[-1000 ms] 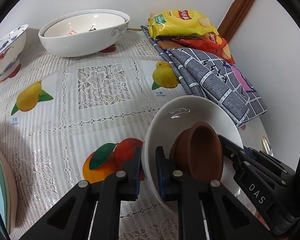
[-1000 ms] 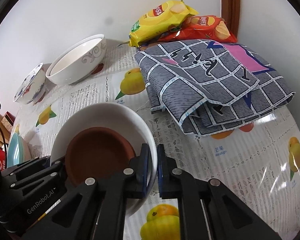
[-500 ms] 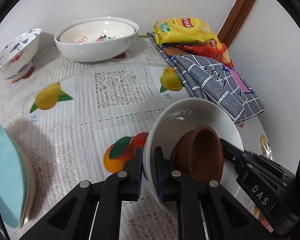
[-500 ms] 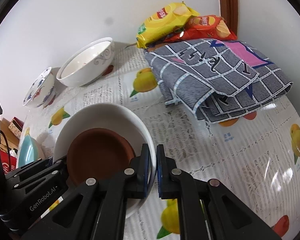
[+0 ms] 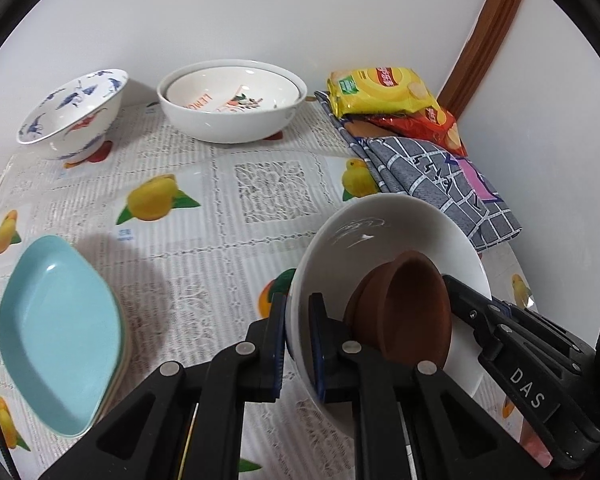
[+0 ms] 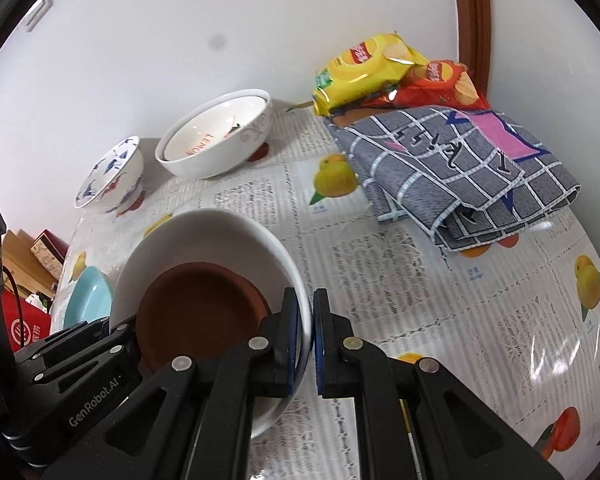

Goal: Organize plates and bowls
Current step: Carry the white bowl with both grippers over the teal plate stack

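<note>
Desk [image 5: 228, 200] w/ fruit-print cloth carries nested white bowls [image 5: 232, 100] at the back wall, a blue-patterned bowl [image 5: 72, 112] left of them, teal dishes [image 5: 56, 328] near left. White bowl [image 5: 380, 236] w/ a brown clay bowl [image 5: 408, 312] inside is held above the desk, tilted. Left gripper [image 5: 298, 344] jaws pinch its left rim; right gripper [image 6: 306, 344] jaws pinch the opposite rim. Probably ceramic: stiff, heavy-ish, glaze slippery, breakable; loose clay bowl could slide. Rim grips opposite each other suit it, kept level.

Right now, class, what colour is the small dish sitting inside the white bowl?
Reddish brown, like terracotta: the small dish shows best in the right wrist view.
</note>
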